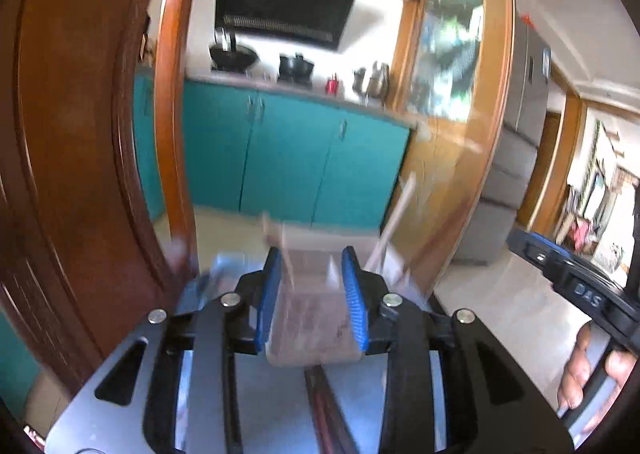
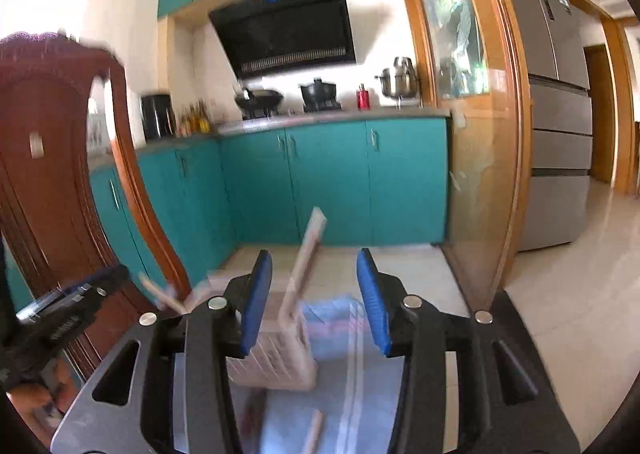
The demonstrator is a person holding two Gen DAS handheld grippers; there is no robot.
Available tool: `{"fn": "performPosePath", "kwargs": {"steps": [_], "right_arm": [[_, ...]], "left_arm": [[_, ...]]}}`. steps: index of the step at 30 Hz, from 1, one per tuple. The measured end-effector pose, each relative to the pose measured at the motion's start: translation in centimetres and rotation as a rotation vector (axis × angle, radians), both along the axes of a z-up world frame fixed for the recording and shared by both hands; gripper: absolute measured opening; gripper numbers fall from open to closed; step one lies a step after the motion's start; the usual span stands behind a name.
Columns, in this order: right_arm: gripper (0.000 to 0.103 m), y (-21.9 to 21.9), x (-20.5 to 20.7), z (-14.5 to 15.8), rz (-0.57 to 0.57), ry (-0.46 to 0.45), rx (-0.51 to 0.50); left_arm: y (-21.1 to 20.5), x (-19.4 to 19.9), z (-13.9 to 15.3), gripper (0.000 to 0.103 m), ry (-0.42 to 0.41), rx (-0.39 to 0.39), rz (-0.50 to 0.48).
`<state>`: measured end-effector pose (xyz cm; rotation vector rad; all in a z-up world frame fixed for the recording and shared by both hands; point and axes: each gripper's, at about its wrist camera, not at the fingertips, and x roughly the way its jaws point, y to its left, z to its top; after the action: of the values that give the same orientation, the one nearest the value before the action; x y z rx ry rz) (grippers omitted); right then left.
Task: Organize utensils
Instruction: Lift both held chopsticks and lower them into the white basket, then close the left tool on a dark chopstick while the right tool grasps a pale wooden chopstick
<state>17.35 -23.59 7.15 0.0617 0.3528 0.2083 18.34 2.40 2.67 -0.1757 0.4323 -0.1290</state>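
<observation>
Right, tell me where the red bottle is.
The red bottle stands on the kitchen counter in the right wrist view, between the black pot and the steel kettle.

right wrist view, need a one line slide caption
Right gripper with jaws apart over a pale slotted utensil holder holding a wooden utensil, teal kitchen cabinets behind.

You can read only "DAS" on the right gripper [image 1: 576, 286]; the range hood [image 2: 288, 26] labels blur.
</observation>
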Motion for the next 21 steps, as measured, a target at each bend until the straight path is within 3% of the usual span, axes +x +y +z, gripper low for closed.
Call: {"fn": "performPosePath", "kwargs": {"steps": [3, 7, 10, 14, 16, 17, 21], "right_arm": [[0.044, 0.1, 1.4, -5.2, 0.056, 0.137, -0.042], [0.044, 2.1, 5.3, -13.7, 0.127, 0.524, -0.129], [0.044, 3.8, 6.3, -17.3, 0.166, 0.664, -0.165], [0.040, 5.1, 6.9, -19.7, 0.134, 0.728, -0.240], [0.027, 5.5, 6.9, -20.3, 0.125, 0.723, -0.271], [0.015, 5.5, 6.9, -20.3, 0.132, 0.723, -0.272], [0.012, 5.1, 7.1, -20.4, 0.126, 0.726, -0.247]], "left_arm": [[-1.1, 1.6, -4.5, 0.032, 0.174, 0.067, -0.037], [-1.7, 4.6, -9.3, 0.031, 0.412, 0.062, -0.105], [-1.7, 5.6, -11.3, 0.031, 0.506, 0.072, -0.105], [-1.9, 5.7, -12.8, 0.031, 0.578, 0.071, -0.171], [-2.5, 5.5, -13.3, 0.031, 0.593, 0.091, -0.201], [-2.7, 5.4, -13.7, 0.031, 0.601, 0.102, -0.208], [-3.1, 5.3, -14.7, 0.029, 0.627, 0.119, -0.224]]}}
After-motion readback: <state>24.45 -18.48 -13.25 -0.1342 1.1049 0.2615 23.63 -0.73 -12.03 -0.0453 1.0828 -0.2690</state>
